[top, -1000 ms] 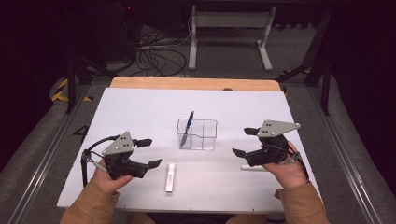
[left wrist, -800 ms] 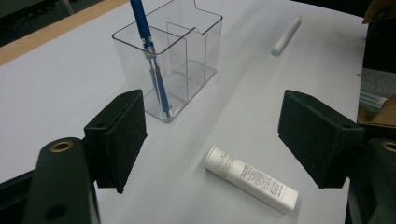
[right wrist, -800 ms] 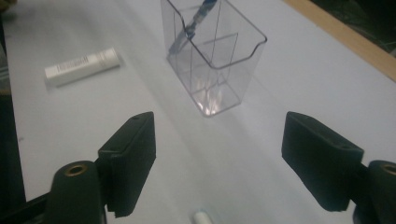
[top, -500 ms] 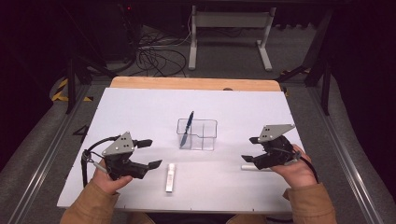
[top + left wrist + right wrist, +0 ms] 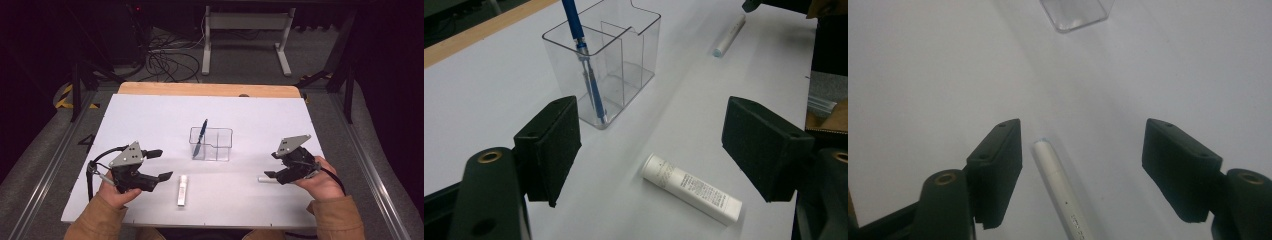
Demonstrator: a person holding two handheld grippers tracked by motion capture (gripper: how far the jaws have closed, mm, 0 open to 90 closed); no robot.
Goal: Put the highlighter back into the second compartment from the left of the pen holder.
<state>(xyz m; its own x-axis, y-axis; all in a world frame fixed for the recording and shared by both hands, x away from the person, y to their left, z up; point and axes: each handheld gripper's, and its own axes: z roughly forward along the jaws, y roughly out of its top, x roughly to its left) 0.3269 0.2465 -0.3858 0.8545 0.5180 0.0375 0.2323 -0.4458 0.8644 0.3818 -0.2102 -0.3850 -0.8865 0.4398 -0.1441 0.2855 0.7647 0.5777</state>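
Right gripper point(image 5: 1080, 175) is wide open, empty, low over the table point(image 5: 923, 75). The white marker point(image 5: 1060, 192) lies flat between its jaws, nearer the left jaw, pointing away toward the clear organizer point(image 5: 1075, 12) ahead.

Judgement: the marker is light, rigid and smooth, and round, so it may roll or squirt out. Grip mid-barrel, jaws square across it.

Left gripper point(image 5: 649, 150) is also wide open and empty; a white tube point(image 5: 691, 189) lies on the table between its jaws.

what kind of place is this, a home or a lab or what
Probably a lab or recording studio: a white table with a few staged items, loose cables on the floor behind, and a person holding instrumented grippers, left and right.
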